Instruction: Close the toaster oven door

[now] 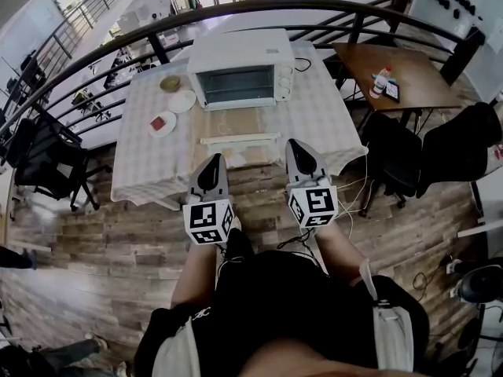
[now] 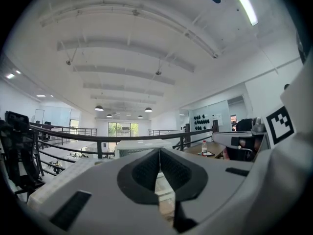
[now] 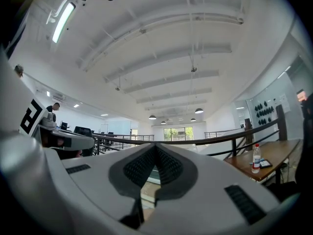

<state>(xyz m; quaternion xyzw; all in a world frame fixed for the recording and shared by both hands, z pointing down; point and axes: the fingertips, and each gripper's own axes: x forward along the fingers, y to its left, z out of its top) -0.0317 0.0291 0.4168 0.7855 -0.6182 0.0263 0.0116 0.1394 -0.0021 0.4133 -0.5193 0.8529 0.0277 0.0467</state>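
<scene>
A white toaster oven (image 1: 240, 73) stands at the far side of a table covered with a checked cloth (image 1: 314, 116). Its door (image 1: 240, 124) lies folded down flat towards me, with the pale handle bar (image 1: 240, 139) at its near edge. My left gripper (image 1: 214, 160) and right gripper (image 1: 296, 144) hover side by side just short of the table's near edge, pointing level at the oven. Both are shut with nothing between the jaws. In the left gripper view the oven (image 2: 139, 145) shows beyond the shut left gripper (image 2: 160, 152). In the right gripper view the right gripper (image 3: 155, 148) is likewise shut.
Two plates (image 1: 181, 100) (image 1: 163, 123) and a small bowl (image 1: 170, 83) sit on the table left of the oven. A dark railing (image 1: 236, 8) curves behind it. A brown desk (image 1: 409, 73) with a bottle (image 1: 381, 81) stands at the right, black chairs (image 1: 47, 159) (image 1: 464, 144) on both sides.
</scene>
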